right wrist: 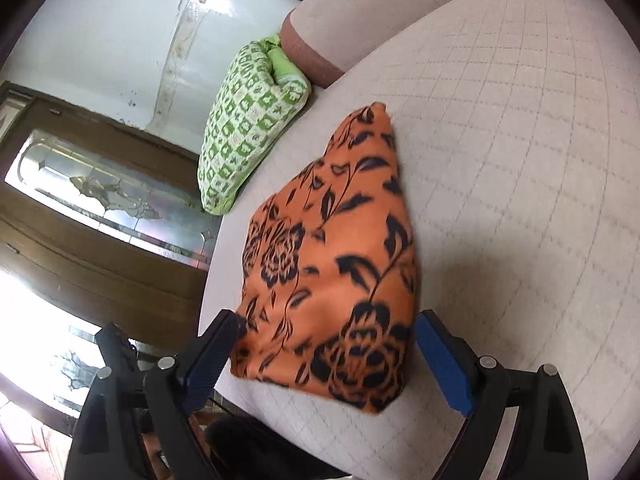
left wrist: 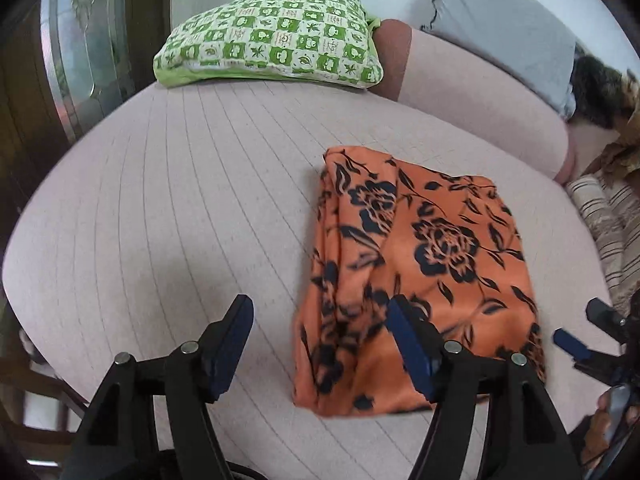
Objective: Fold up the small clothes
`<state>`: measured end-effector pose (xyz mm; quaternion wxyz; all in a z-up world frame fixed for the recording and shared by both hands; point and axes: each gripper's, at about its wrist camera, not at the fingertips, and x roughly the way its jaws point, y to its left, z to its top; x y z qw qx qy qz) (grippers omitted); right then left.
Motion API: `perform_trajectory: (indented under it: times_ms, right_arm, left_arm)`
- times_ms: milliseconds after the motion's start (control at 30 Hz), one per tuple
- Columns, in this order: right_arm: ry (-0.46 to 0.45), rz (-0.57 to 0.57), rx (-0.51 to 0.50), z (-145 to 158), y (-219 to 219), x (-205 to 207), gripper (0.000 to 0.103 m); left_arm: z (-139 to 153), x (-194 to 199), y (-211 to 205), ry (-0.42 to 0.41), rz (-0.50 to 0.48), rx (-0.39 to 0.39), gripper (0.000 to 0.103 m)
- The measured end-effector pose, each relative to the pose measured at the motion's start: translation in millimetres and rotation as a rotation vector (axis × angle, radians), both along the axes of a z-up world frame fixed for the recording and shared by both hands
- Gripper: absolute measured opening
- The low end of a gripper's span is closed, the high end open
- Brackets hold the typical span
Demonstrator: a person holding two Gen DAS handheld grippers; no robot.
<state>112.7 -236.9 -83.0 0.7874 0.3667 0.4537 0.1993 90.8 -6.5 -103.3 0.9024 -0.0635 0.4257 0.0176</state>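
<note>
fingers of the left gripper (left wrist: 320, 322) stand apart with nothing clamped; one blue pad hangs over the near left part of the folded orange floral garment (left wrist: 416, 280), the other over bare quilted sofa seat (left wrist: 180, 200) to the garment's left; the right gripper (right wrist: 326, 334) is also spread wide and empty, straddling the garment's near edge; the garment lies ahead of both, its long axis running away toward the green checked pillow (left wrist: 272, 44); neither hand looks clearly nearer; the pillow's print is too small to read.

Green checked pillow (left wrist: 272, 40) on quilted pale bed (left wrist: 160, 208), wooden glazed door (right wrist: 100, 200)
</note>
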Motion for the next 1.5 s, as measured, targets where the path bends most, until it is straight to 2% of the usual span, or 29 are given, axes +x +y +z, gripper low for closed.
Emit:
perform_trajectory:
  times_ms: [267,633,867,1000,1100,1167,1300,1400,1467,1500]
  right_arm:
    - [0.02,0.006,-0.031,-4.4,-2.8,20.4,0.092]
    - [0.038,0.026,-0.057,-13.7,5.6,56.2,0.092]
    - [0.049,0.035,-0.059,-19.9,9.9,65.1,0.092]
    - [0.046,0.032,-0.057,-19.2,9.5,67.0,0.092]
    - [0.036,0.037,-0.055,-16.2,9.8,70.3,0.092]
    - [0.034,0.039,-0.058,-16.7,11.3,73.5,0.092]
    - [0.049,0.041,-0.056,-23.3,14.6,78.3,0.092]
    - [0.064,0.053,-0.057,-29.7,19.0,80.6,0.092]
    - [0.073,0.067,-0.06,-33.0,23.9,83.4,0.092]
    - [0.075,0.068,-0.064,-33.5,25.4,83.9,0.092]
  left_arm:
    - [-5.3,33.6,-4.4,0.027,0.009,-0.011,0.071]
    - [-13.8,51.8,-5.3,0.053,0.001,-0.034,0.071]
    - [-18.1,62.2,-5.3,0.065,-0.008,-0.041,0.071]
    - [-12.1,62.1,-4.7,0.048,-0.022,-0.079,0.071]
    - [-9.6,64.9,0.0,0.03,-0.051,-0.149,0.08]
    - [-17.2,70.9,5.2,0.044,-0.054,-0.183,0.081]
    - [-41.1,84.2,10.8,0.116,-0.048,-0.188,0.081]
    - [-51.1,87.1,16.8,0.134,-0.055,-0.256,0.081]
    - [-50.1,87.2,20.1,0.13,-0.055,-0.278,0.077]
    - [-48.7,87.3,21.9,0.131,-0.059,-0.29,0.071]
